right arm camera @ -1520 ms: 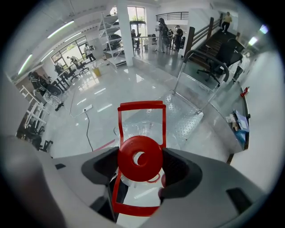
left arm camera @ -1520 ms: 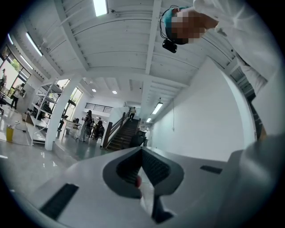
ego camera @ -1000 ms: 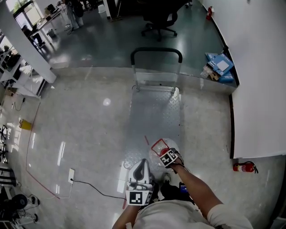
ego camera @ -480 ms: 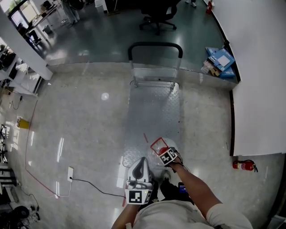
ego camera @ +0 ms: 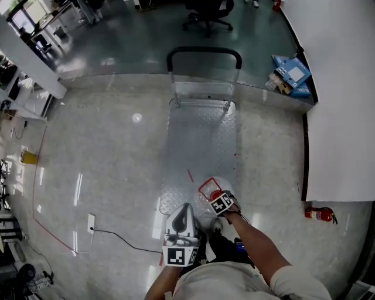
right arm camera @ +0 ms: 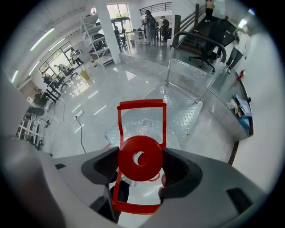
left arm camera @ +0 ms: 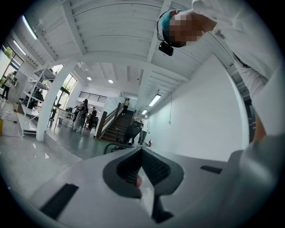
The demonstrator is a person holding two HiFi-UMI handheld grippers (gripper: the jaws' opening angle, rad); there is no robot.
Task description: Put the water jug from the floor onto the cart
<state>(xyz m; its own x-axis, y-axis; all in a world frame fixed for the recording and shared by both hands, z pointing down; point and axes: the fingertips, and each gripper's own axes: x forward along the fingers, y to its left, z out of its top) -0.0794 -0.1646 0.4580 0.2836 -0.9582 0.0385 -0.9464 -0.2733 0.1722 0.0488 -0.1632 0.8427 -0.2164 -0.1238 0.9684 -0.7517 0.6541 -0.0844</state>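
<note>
The water jug point(ego camera: 214, 188) is clear, with a red cap point(right arm camera: 140, 158) and a red frame handle point(right arm camera: 141, 106). In the head view it is over the near right corner of the steel cart point(ego camera: 200, 140). I cannot tell whether it rests on the deck or hangs. My right gripper point(ego camera: 217, 198) point(right arm camera: 140, 161) is shut on the red cap, one jaw at each side. My left gripper point(ego camera: 183, 220) point(left arm camera: 141, 155) is held close to the body, pointing upward, shut with nothing in it. The cart's black push handle point(ego camera: 204, 51) is at the far end.
A fire extinguisher point(ego camera: 319, 214) lies on the floor by the white wall point(ego camera: 340, 99) at right. Blue boxes point(ego camera: 291, 74) sit past the cart's far right corner. An office chair point(ego camera: 206, 13) stands beyond the cart. A socket with a cable point(ego camera: 91, 223) lies to the left.
The head view has crept forward a little, so the cart sits lower in the picture. Both grippers and the jug keep about the same places.
</note>
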